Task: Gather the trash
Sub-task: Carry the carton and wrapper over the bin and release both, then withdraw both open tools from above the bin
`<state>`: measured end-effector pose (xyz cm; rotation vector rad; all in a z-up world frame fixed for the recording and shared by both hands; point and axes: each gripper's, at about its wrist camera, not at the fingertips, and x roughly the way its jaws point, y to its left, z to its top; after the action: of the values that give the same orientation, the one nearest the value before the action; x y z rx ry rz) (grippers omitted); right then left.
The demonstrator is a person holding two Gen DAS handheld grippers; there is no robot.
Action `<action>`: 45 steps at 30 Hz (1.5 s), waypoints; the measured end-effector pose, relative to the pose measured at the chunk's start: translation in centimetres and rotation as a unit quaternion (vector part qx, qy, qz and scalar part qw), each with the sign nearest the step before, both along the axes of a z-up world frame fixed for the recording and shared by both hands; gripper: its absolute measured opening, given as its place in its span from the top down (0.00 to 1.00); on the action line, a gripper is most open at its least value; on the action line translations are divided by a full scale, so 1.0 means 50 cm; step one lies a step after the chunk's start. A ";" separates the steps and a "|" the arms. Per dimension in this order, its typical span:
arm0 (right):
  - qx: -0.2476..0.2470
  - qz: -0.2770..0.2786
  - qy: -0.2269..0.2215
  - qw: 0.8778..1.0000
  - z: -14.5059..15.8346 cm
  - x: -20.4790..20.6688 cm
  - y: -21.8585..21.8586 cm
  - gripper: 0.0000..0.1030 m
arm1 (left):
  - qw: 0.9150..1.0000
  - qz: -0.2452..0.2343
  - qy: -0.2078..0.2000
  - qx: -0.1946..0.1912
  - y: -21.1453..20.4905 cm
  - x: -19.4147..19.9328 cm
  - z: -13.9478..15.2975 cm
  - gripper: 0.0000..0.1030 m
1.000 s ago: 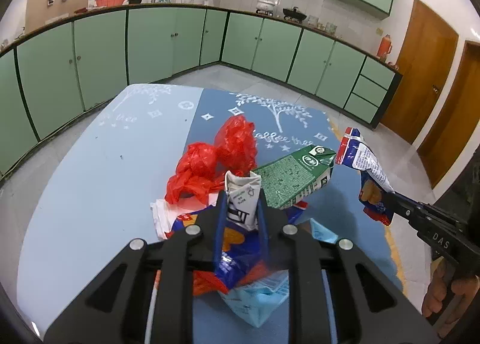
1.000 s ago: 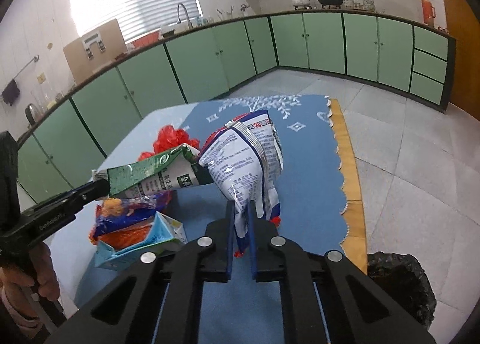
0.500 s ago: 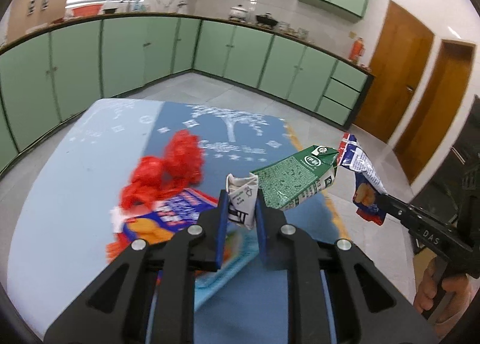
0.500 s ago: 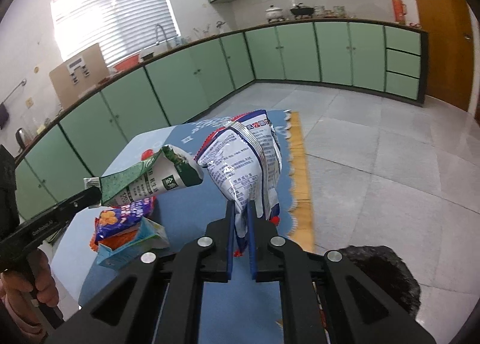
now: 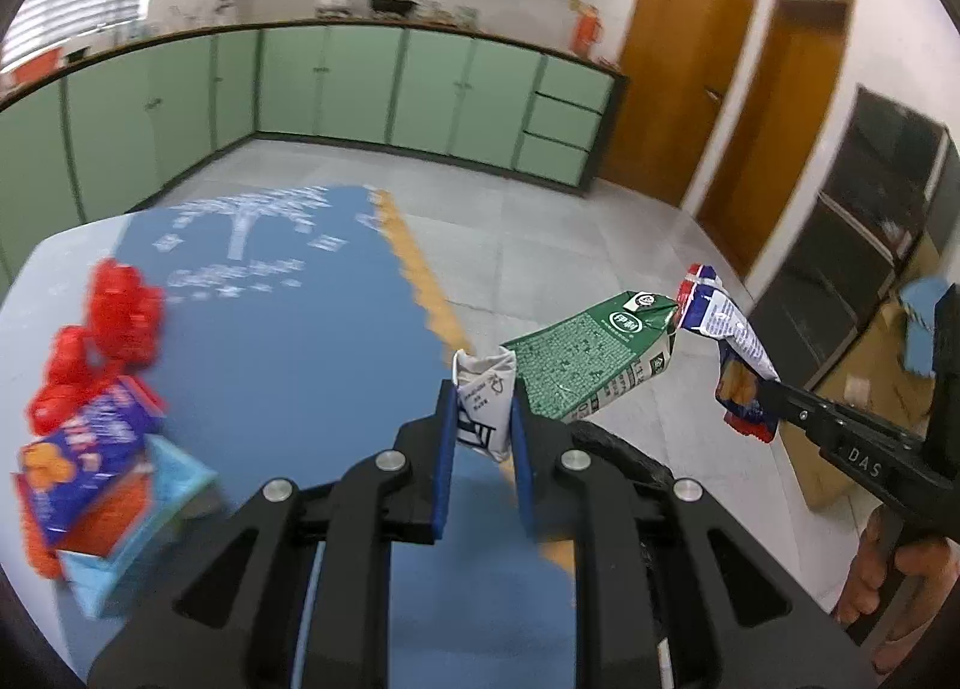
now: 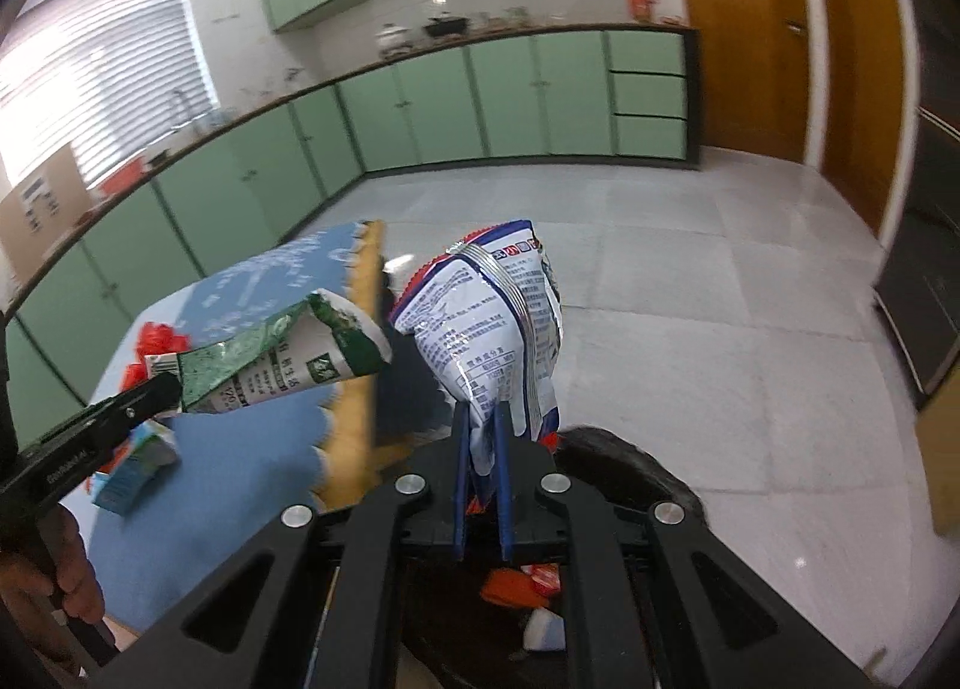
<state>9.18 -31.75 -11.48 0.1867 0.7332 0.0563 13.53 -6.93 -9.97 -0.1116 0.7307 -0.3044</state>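
Both grippers had swung off the pile toward the table's (image 5: 288,341) yellow-trimmed edge since the earlier frames; the carton and bag, formerly above the blue cloth, now hung past that edge over the grey floor. Black bin bag (image 6: 636,461) sat on the floor just beside the edge, directly under the right gripper, some red and white scraps visible inside. Remaining litter stayed at the table's left side: red plastic bag (image 5: 102,341), orange-and-blue snack packet (image 5: 78,461), light-blue box (image 5: 150,515), all blurred. Left gripper (image 5: 483,419) was clamped on the white folded end of the green milk carton (image 5: 588,365), carton tilted up to the right. Right gripper (image 6: 480,443) was pinched tight on the lower seam of the white-and-blue snack bag (image 6: 492,329), held upright.
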 end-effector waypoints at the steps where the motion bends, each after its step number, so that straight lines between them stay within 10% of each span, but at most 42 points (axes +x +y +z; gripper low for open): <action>1: -0.001 -0.007 0.003 1.000 -0.004 -0.007 -0.011 0.92 | 1.000 -0.009 0.004 0.001 -0.020 0.003 -0.007 0.85; 22: 0.029 -0.068 0.073 0.995 -0.123 -0.075 -0.117 0.92 | 0.993 -0.097 0.058 0.034 -0.211 0.031 -0.123 0.82; 25: 0.029 -0.062 0.075 0.995 -0.124 -0.073 -0.118 0.90 | 0.993 -0.098 0.048 0.037 -0.212 0.026 -0.118 0.62; 45: 0.019 -0.059 0.053 0.997 -0.092 -0.061 -0.093 0.56 | 0.996 -0.082 0.023 0.040 -0.176 0.008 -0.086 0.53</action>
<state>6.14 -36.41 -16.07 0.2701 0.8263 -0.0533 13.95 -15.72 -14.26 0.0182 0.7985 -0.4290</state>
